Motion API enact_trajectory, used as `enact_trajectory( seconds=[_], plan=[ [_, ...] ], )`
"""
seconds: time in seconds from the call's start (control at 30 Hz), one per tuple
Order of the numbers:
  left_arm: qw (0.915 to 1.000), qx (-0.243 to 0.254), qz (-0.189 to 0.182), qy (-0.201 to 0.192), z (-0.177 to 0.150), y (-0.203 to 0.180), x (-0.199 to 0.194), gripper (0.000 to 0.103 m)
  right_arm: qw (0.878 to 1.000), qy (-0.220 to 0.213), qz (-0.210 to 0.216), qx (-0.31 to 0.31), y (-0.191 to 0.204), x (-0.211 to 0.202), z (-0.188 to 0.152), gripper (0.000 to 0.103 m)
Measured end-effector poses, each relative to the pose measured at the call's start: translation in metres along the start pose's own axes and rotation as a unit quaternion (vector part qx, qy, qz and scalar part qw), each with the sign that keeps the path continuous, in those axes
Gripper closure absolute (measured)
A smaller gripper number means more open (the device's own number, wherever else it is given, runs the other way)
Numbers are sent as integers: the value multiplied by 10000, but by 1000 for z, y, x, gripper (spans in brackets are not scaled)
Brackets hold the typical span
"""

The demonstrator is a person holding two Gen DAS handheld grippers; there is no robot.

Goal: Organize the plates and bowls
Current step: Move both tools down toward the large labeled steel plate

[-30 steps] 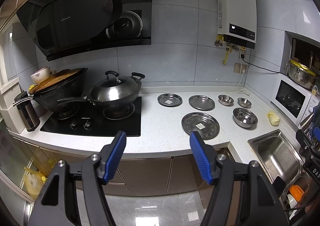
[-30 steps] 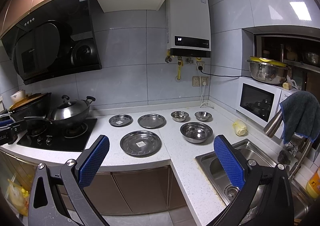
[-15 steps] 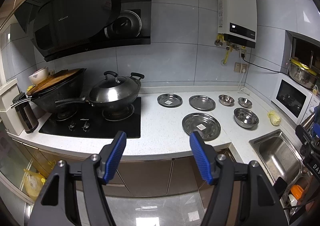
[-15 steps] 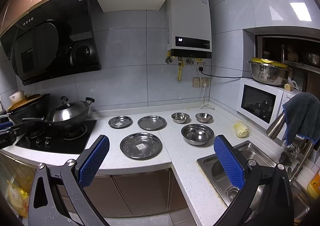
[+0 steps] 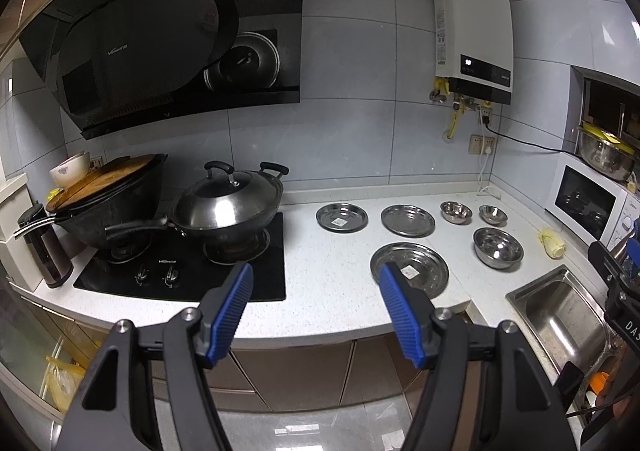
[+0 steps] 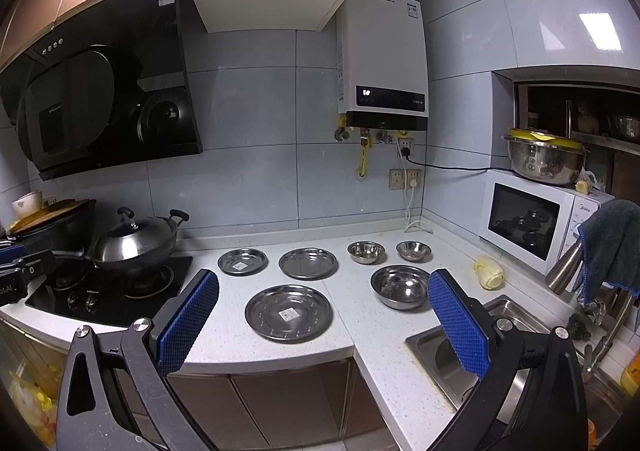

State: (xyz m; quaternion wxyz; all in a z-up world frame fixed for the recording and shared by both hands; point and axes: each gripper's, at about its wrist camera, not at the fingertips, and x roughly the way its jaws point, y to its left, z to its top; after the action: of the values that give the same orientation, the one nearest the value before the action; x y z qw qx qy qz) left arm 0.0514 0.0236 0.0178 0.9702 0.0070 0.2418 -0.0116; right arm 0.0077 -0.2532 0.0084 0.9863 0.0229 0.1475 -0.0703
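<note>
A lidded wok (image 6: 134, 247) and sink (image 6: 460, 355) flank the table (image 6: 352, 315); the large plate (image 6: 289, 313) lies ahead of both grippers' empty, wide-apart jaws.

White speckled countertop (image 6: 360, 315) carries three steel plates (image 6: 289, 313), three bowls (image 6: 401, 287), black hob (image 6: 108, 297).

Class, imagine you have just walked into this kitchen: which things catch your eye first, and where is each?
Six steel dishes lie spread on the white counter: the large plate in front, the big bowl to its right. A lidded wok sits on the stove at left. Both blue-padded tongs, left and right, hang open before the counter.
</note>
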Motion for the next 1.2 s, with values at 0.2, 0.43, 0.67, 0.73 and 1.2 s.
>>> enact_trajectory(
  seconds=[0.2, 0.43, 0.67, 0.73, 1.2],
  plan=[
    [10000, 36, -48, -35, 8, 9, 11, 39, 9999, -51, -89, 9, 7, 9, 4, 1],
    [9999, -4, -120, -33, 14, 10, 28, 39, 9999, -101, -128, 0, 9, 23, 9, 1],
    [9999, -8, -124, -19, 25, -10, 60, 39, 9999, -136, -13, -73, 5, 55, 18, 1],
    [9999, -52, -93, -10, 31, -19, 73, 39, 9998, -154, 69, -119, 0, 70, 20, 1],
    [9992, -105, 217, 317, 60, -108, 200, 39, 9964, 208, 782, -260, -43, 212, 26, 1]
  ],
)
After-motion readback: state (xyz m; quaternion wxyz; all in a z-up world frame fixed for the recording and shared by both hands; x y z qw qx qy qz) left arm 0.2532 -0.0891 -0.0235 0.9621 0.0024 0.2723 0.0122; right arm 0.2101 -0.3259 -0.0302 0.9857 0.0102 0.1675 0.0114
